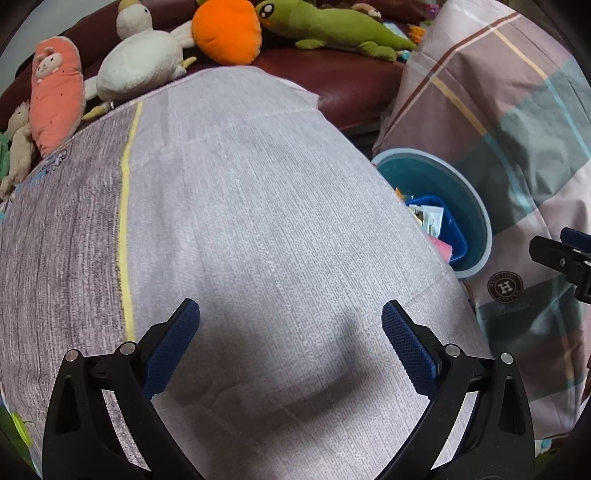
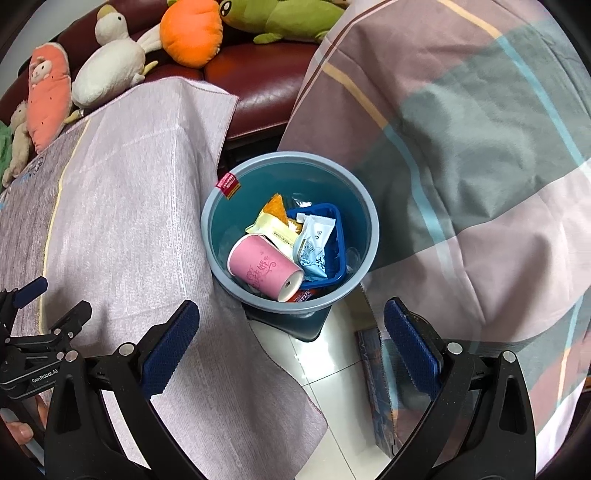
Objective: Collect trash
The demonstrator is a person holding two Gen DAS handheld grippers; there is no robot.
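A teal trash bin [image 2: 364,218] stands on the floor between the cloth-covered table and a plaid-covered piece. It holds a pink paper cup [image 2: 264,267], a blue plastic tray [image 2: 338,242], a yellow wrapper [image 2: 273,225] and a pale blue wrapper [image 2: 314,243]. A small red wrapper [image 2: 228,184] lies on the bin's rim at the left. My right gripper [image 2: 291,347] is open and empty, above the floor in front of the bin. My left gripper [image 1: 290,347] is open and empty over the bare grey tablecloth [image 1: 240,221]. The bin [image 1: 476,218] shows at the right in the left wrist view.
Plush toys line the dark red sofa behind the table: a carrot [image 1: 55,96], a white duck [image 1: 140,62], an orange ball [image 1: 225,29], a green lizard [image 1: 332,29]. A plaid blanket [image 2: 461,166] hangs at the right. White floor tiles [image 2: 332,369] and a dark book [image 2: 376,387] lie below.
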